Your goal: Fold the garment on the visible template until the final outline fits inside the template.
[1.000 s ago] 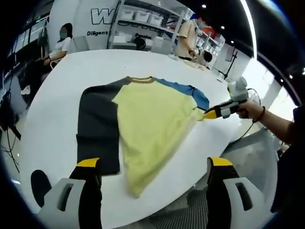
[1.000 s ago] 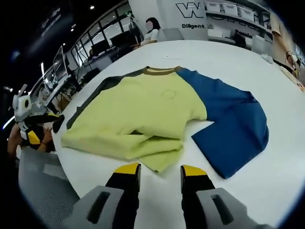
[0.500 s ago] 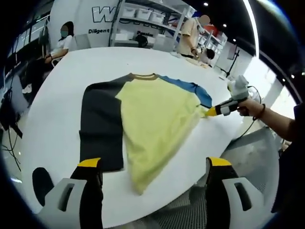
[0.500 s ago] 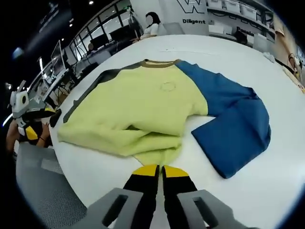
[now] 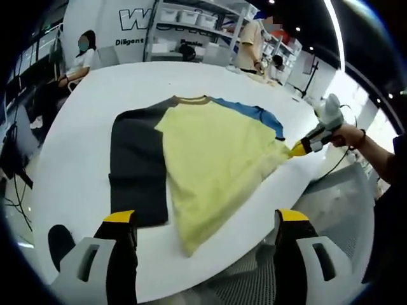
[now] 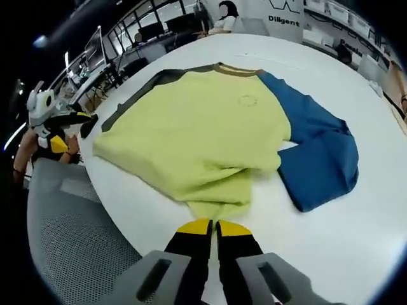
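You are working a shirt that is lying flat on the white table: yellow-green body, dark sleeve on one side, blue sleeve on the other. No template outline is standing out on the table, so fit cannot be judged.

Right tool: you are holding its tips pressed together on the bunched hem edge of the yellow body, at the near rim of the table. In the left gripper view the same tool is sitting at the hem corner, the cloth pulled toward it in a taut point.

Left tool: you are carrying it with jaws spread wide and nothing between them, above the table edge near the dark sleeve and the other hem corner.

Step in hand, as judged: getting hold of the hem, one corner secured, before the first fold.

Next move, as judged: bringing the left tool down onto the free hem corner beside the dark sleeve, closing on it, then lifting both corners together toward the collar. The bunching at the right grip needs flattening first.
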A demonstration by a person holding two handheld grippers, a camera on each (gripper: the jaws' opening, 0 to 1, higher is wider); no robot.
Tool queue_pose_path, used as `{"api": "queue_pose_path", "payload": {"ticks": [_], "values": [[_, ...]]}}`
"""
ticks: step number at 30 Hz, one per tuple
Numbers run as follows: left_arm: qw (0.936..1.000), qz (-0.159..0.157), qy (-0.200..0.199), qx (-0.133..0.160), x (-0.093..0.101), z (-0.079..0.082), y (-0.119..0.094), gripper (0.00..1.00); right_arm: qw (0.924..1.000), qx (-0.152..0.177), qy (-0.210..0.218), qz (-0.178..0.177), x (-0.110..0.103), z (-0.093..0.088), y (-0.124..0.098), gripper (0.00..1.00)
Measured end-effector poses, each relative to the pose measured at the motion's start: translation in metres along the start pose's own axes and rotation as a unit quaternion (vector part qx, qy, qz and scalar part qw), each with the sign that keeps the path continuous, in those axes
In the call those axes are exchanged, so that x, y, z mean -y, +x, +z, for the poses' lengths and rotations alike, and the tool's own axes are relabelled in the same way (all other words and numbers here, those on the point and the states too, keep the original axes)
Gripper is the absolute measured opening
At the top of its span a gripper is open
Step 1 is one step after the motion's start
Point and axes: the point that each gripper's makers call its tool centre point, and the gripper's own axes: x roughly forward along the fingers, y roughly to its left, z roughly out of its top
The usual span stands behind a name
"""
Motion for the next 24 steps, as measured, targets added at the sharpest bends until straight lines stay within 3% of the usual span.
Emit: {"api": "queue_pose_path", "payload": {"ticks": [13, 24], "values": [[1.0000, 0.001, 0.002, -0.003, -0.003, -0.007, -0.006, 0.83, 0.9989, -0.044, -0.007, 0.016, -0.013, -0.028, -0.019, 0.00], [1.0000, 0.007, 0.000, -0.006, -0.006, -0.012, -0.011, 0.81, 0.9989, -0.032, 0.034, 0.004, -0.020, -0.035, -0.036, 0.00]]}}
